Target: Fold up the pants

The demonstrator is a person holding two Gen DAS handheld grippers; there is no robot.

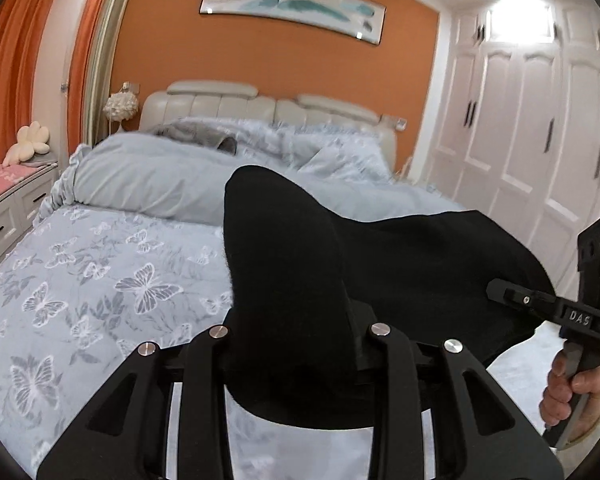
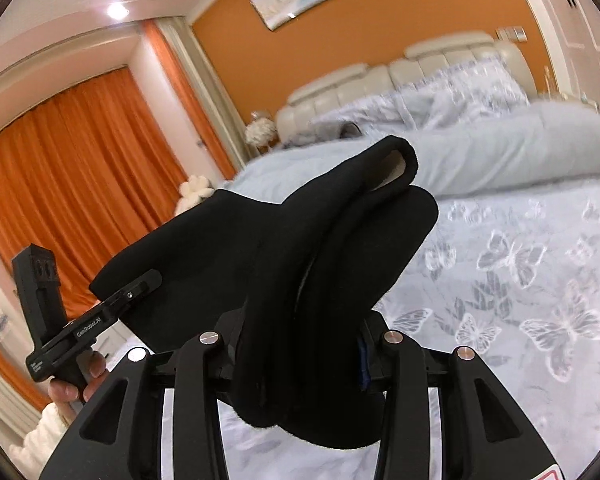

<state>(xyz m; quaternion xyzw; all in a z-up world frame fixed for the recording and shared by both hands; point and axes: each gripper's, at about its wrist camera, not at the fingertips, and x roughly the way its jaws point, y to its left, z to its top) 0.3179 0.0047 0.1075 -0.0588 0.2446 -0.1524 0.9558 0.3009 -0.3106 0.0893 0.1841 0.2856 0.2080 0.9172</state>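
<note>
Gripping one pair of black pants (image 1: 300, 264), two hand-held grippers, left (image 1: 296, 332) and right (image 2: 300, 332), each clench a bunched edge, lifting it above one bed (image 1: 100, 272); open bedspread lies ahead of both.

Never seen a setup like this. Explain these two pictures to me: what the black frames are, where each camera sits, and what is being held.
No robot here: a person carries a handheld two-finger tool in each hand, with a wide-angle camera mounted on each. One picture looks along the left tool, the other along the right tool; the black frame at the bottom of each is that tool's own fingers. Each view also catches the other tool off to the side, with the hand gripping its handle. Both tools are clamped on a pair of black pants, lifted above a bed with a pale blue butterfly-print cover.
</note>
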